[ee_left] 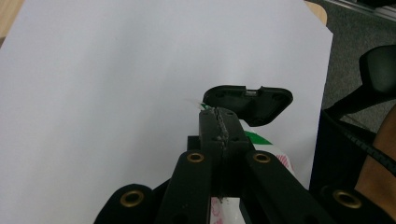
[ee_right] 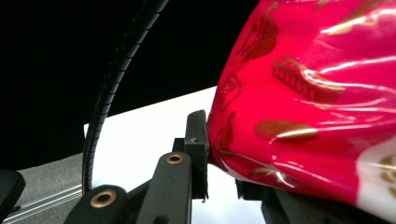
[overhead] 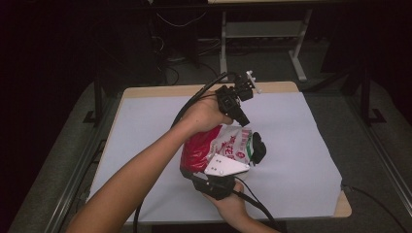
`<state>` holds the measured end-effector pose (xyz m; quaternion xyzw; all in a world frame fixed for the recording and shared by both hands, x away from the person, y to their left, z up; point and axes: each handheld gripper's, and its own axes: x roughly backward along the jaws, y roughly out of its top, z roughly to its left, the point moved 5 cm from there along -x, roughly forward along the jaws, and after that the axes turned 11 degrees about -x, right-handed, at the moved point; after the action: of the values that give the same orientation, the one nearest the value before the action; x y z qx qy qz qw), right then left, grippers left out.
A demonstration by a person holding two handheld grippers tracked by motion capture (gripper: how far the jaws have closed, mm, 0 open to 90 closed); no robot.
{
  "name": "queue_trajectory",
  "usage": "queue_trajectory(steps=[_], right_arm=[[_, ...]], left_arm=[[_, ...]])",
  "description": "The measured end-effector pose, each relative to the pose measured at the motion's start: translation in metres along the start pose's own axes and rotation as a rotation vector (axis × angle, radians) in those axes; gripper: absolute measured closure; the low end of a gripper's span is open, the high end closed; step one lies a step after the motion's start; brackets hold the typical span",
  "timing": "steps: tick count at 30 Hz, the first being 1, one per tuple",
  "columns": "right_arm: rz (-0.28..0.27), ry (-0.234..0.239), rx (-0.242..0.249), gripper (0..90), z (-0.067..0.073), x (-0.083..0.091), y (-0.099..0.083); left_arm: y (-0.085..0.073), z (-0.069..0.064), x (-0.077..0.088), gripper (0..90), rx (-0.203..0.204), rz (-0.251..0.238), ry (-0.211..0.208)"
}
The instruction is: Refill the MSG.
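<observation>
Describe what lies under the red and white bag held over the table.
Under the bag lies white paper covering the table. The patch directly beneath is hidden by the bag and both grippers.

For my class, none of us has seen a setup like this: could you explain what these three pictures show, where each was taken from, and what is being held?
A person works at a table covered with white paper, holding a hand-operated two-jaw tool in each hand. The high view looks down from above. The other two pictures come from small cameras riding on the tools, looking along their black jaws.

The left gripper comes in from the far side and is shut on the top edge of a red and white snack bag; its own view shows the thin edge pinched between the closed jaws. The right gripper grips the bag's puffy red end from the near side, with the shiny red film bulging past its jaw.
</observation>
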<state>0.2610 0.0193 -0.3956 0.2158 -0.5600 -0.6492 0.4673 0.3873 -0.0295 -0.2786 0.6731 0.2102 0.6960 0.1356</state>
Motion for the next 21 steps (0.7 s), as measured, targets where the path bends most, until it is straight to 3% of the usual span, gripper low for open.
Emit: queue_trajectory(steps=[13, 18, 21], right_arm=[[0.002, -0.004, 0.005, 77.5, 0.0003, -0.0012, -0.0006], [0.002, -0.009, 0.016, 77.5, 0.0, -0.0014, -0.0008], [0.007, -0.01, 0.018, 77.5, 0.0009, -0.0017, -0.0016]], left_arm=[[-0.003, -0.0006, 0.0026, 90.0, 0.001, -0.002, -0.008], [-0.0049, -0.0004, 0.0031, 90.0, 0.01, -0.001, -0.035], [-0.0078, -0.0013, 0.0, 81.2, 0.028, 0.031, -0.063]])
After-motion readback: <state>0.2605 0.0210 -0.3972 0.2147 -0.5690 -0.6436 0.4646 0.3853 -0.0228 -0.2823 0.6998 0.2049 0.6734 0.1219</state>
